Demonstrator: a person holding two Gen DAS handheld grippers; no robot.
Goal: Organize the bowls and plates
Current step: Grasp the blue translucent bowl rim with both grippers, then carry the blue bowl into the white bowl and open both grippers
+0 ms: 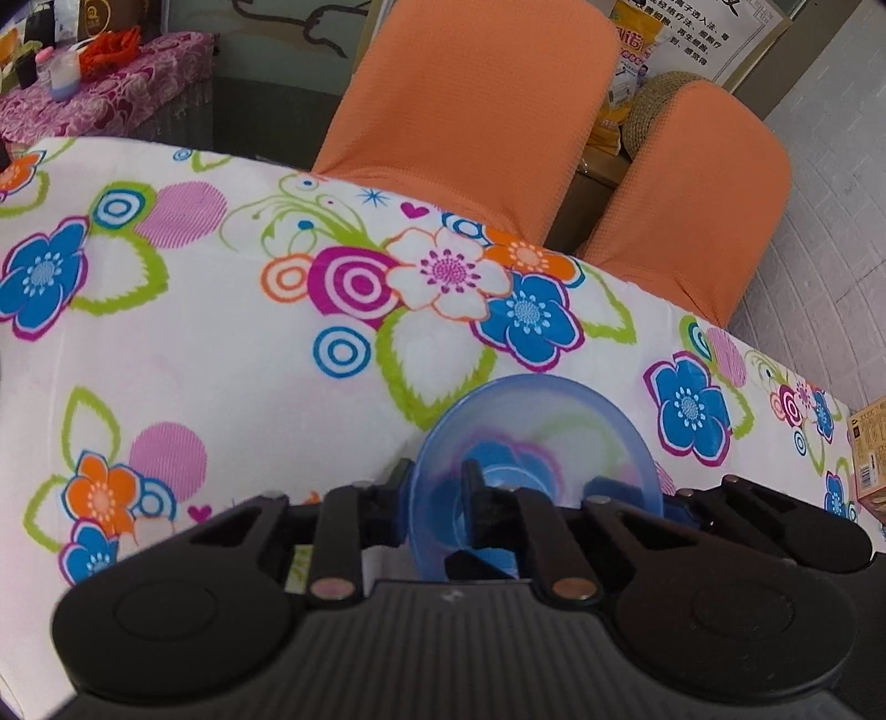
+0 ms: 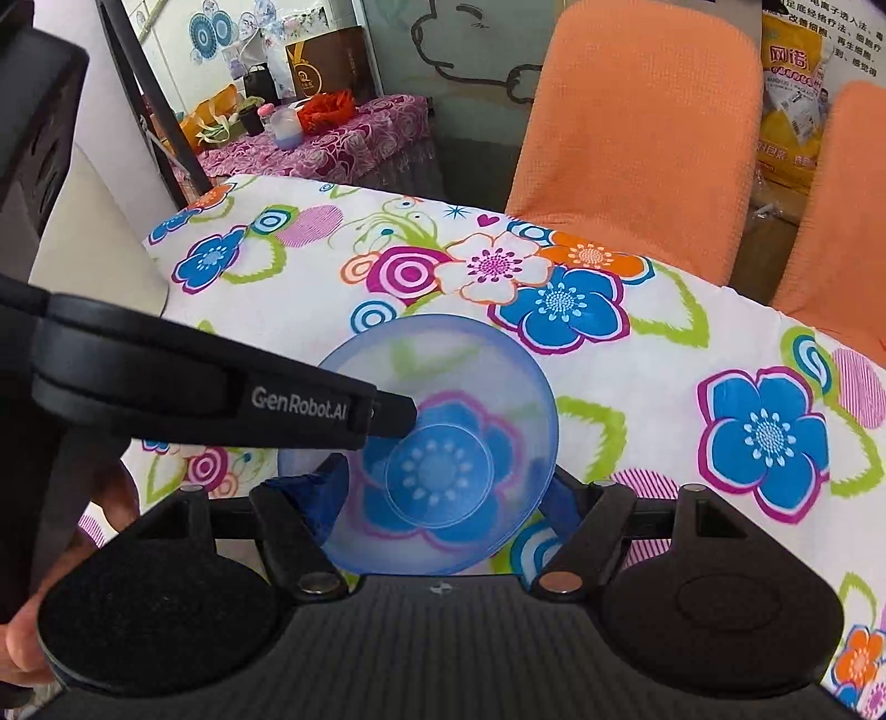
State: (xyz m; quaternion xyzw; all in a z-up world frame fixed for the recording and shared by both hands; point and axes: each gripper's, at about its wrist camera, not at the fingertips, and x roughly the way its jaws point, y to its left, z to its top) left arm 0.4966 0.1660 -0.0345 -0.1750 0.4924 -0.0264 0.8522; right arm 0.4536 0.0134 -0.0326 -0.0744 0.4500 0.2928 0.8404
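Fingers of our left gripper pinch the blue bowl's rim for carrying, above the floral tablecloth; our right gripper straddles it wide, seemingly gripping nothing, perhaps steadying.

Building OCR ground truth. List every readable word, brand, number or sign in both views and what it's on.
"GenRobot.AI": white print on the left gripper finger, right wrist view.
Yellow bag behind the orange chairs: red Chinese characters, too blurred to read.
Wall poster: Chinese text, too small.
Brown gift bag: round gold logo, unreadable.
Carton at table edge: print too small.
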